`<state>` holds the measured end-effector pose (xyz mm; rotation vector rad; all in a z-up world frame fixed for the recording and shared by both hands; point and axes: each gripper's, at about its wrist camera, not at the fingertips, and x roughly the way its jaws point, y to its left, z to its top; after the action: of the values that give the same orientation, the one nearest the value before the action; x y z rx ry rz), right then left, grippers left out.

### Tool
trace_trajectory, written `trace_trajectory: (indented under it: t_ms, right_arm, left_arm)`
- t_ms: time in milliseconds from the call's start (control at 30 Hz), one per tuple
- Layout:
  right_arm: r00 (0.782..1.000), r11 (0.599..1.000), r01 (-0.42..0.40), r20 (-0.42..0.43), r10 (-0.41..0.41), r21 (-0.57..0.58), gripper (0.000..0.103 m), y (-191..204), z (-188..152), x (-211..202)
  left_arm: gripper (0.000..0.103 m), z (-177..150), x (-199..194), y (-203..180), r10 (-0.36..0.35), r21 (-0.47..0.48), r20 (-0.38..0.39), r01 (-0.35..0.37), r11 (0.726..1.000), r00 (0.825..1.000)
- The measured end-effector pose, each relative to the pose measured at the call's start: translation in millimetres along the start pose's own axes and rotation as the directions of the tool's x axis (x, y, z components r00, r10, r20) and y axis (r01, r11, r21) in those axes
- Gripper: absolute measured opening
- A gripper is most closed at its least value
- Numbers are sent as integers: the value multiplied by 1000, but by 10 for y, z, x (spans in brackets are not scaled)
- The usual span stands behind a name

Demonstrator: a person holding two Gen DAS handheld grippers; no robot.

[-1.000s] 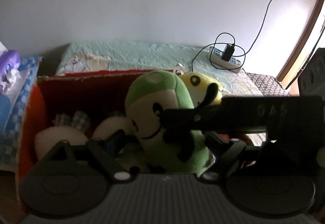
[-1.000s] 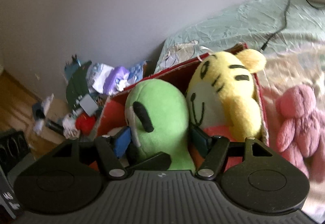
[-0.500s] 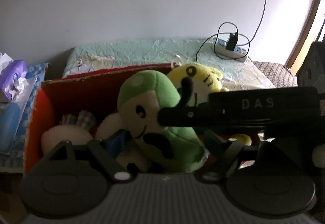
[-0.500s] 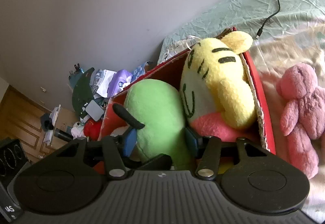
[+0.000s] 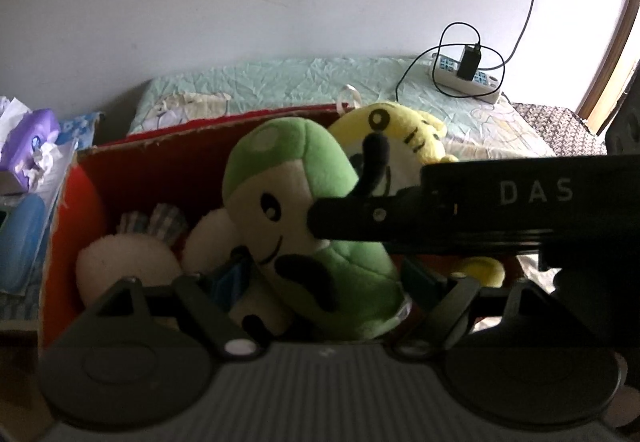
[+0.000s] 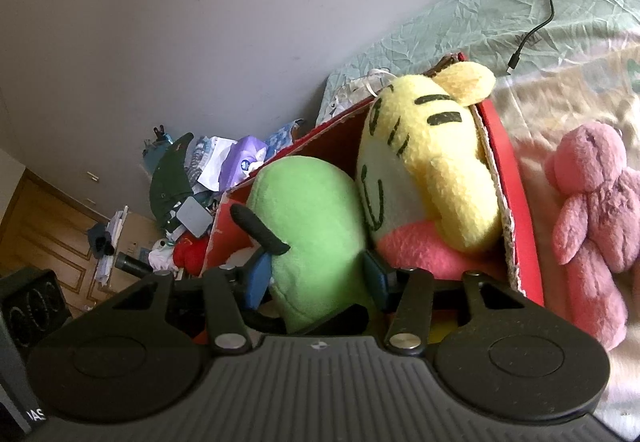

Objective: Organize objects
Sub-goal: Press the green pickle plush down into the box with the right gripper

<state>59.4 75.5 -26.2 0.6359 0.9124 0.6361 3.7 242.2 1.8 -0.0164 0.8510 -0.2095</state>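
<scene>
Take the red box as your landmark. At its left end lie a white plush and a checked one, low enough to leave room. In the middle stands the green plush, held from two sides: your left gripper straddles its base, fingers pressed into the fabric, and your right gripper is clamped on its back, so it stays upright while you seat it. The left grip looks firm, though shadow blurs the contact. Against the box's right wall leans the yellow tiger plush, wedged. Outside that wall, the pink plush waits on the bed.
</scene>
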Motion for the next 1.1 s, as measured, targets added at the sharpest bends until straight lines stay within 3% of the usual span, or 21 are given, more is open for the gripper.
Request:
trace_trajectory:
  t_ms: [533, 1100]
  right_arm:
    - [999, 999, -33, 18, 33, 18, 50, 0, -76, -118]
    - [998, 999, -41, 43, 40, 24, 50, -29, -94, -225]
  left_arm:
    - [85, -23, 60, -88, 30, 28, -42, -29, 999, 999]
    - [91, -33, -32, -159, 50, 50, -18, -49, 998, 999]
